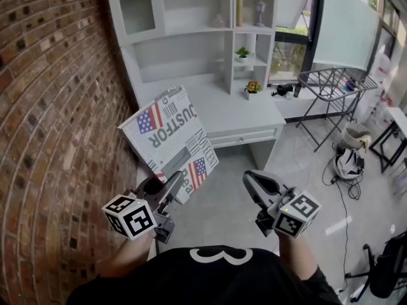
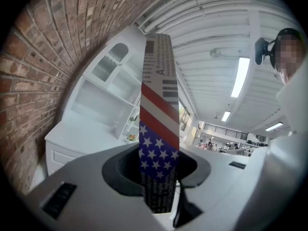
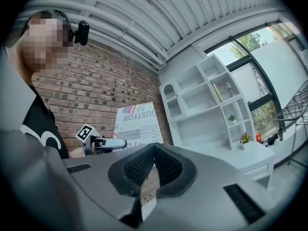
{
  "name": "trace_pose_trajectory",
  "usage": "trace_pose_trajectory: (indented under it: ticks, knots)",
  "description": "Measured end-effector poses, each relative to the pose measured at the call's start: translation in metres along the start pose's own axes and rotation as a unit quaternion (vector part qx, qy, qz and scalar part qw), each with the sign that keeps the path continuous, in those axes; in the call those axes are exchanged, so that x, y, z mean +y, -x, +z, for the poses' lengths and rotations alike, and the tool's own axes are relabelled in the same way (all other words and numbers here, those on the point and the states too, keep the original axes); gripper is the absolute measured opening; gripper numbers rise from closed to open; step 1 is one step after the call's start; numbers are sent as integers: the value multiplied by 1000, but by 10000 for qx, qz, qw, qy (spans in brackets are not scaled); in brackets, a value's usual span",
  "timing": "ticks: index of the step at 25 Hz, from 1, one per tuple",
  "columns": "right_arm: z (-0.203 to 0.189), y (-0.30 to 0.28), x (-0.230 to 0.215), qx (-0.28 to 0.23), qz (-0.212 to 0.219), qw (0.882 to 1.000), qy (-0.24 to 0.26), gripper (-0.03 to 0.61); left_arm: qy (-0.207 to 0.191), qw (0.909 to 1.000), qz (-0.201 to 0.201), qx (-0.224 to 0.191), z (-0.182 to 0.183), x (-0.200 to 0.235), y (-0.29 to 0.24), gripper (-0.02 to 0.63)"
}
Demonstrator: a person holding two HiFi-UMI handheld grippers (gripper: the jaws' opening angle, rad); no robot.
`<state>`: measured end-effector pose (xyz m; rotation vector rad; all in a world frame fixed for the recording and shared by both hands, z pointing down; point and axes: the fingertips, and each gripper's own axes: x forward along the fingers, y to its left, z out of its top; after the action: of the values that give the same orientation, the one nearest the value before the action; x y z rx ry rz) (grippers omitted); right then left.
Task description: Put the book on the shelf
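The book (image 1: 166, 138) is a large white one with black print and US flags on its cover. It hangs tilted in the air beside the brick wall, below the white shelf unit (image 1: 191, 18). My left gripper (image 1: 173, 186) is shut on its lower corner. In the left gripper view the book's spine (image 2: 159, 124) stands upright, clamped between the pads of the left gripper (image 2: 158, 165). My right gripper (image 1: 251, 182) floats to the right of the book with nothing in it. In its own view the right gripper (image 3: 154, 148) is shut, with the book (image 3: 137, 124) and the left gripper (image 3: 103, 143) beyond it.
A brick wall (image 1: 51, 119) runs along the left. The white desk (image 1: 235, 113) under the shelves carries a small flower pot (image 1: 252, 89). A metal drying rack (image 1: 331, 84), a bag with cables (image 1: 348, 161) and a black chair (image 1: 388, 272) stand on the right.
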<state>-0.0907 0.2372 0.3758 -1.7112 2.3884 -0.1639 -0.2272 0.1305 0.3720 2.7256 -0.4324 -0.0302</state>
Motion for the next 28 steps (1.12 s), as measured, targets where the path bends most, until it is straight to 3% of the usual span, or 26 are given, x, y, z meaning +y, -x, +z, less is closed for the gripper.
trace_pose_trajectory:
  ticks: [16, 23, 28]
  knots:
    - [-19, 10, -34, -44, -203, 9997, -131, 17, 108, 9997, -178, 147, -20, 10, -39, 150]
    - [-13, -26, -78, 36, -240, 9996, -120, 17, 159, 9993, -320, 97, -5, 43, -89, 150]
    - [-16, -69, -121, 131, -266, 9994, -165, 17, 276, 9991, -304, 143, 5, 90, -132, 150]
